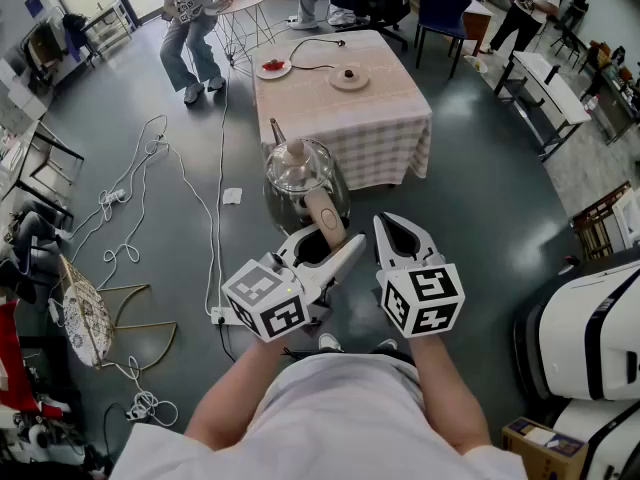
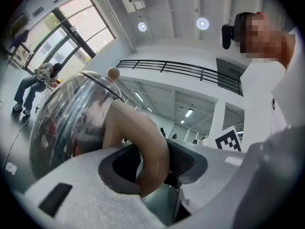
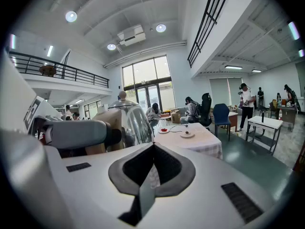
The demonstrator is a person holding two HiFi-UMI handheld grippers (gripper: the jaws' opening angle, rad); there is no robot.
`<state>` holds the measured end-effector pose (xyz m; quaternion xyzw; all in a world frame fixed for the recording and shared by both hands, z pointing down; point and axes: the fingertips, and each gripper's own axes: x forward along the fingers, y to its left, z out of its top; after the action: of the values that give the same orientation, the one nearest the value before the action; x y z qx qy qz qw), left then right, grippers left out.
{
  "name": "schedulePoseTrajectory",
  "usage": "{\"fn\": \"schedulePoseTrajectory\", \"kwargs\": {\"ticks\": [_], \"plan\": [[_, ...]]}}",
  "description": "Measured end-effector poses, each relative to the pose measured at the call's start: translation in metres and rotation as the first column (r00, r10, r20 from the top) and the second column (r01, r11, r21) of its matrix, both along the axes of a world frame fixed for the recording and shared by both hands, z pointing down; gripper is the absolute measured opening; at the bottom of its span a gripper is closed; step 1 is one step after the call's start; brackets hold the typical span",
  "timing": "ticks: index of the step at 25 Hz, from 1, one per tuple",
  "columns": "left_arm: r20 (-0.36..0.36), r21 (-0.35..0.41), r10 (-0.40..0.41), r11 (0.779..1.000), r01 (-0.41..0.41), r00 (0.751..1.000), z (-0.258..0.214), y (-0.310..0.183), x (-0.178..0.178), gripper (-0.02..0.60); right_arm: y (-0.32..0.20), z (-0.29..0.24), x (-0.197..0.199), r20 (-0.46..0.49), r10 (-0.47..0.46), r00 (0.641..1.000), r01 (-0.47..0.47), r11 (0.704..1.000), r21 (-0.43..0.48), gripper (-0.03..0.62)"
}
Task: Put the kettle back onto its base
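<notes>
A glass kettle (image 1: 300,168) with a tan handle (image 1: 322,213) hangs in the air in front of the clothed table (image 1: 390,118). My left gripper (image 1: 325,243) is shut on that handle (image 2: 143,142), and the glass body (image 2: 66,123) fills the left of the left gripper view. The round kettle base (image 1: 349,77) lies on the table's far side with its cord running left. My right gripper (image 1: 400,233) is beside the left one, shut, with nothing between its jaws. In the right gripper view, the kettle (image 3: 131,120) is at the left and the base (image 3: 187,134) is ahead on the table.
A small plate with something red (image 1: 273,67) lies on the table left of the base. White cables (image 1: 130,198) and a power strip (image 1: 222,316) trail over the floor at left. A person (image 1: 195,18) sits beyond the table. A white machine (image 1: 590,338) stands at right.
</notes>
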<state>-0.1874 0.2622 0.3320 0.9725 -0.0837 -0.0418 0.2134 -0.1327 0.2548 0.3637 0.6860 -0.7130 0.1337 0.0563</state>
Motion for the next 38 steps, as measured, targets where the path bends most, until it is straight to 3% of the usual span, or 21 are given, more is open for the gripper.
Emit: {"fn": "schedulePoseTrajectory", "kwargs": {"ticks": [10,18,38], "plan": [[-0.004,-0.005,0.018,1.0,-0.018,1.0,0.003,-0.01,-0.005,0.166,-0.007,0.008,-0.003,0.013,0.008,1.0,-0.008,1.0,-0.02,0.005],[0.005,-0.009,0.021,1.0,-0.021,1.0,0.007,-0.031,0.016,0.166,-0.034,0.019,0.018,0.034,-0.017,0.999,0.018,0.999,-0.034,0.005],[0.047,-0.049,-0.103,0.993,0.105,0.994,0.007,-0.14,0.168,0.169,-0.14,0.025,0.172,0.089,-0.147,0.985,0.151,0.988,-0.037,0.005]]}}
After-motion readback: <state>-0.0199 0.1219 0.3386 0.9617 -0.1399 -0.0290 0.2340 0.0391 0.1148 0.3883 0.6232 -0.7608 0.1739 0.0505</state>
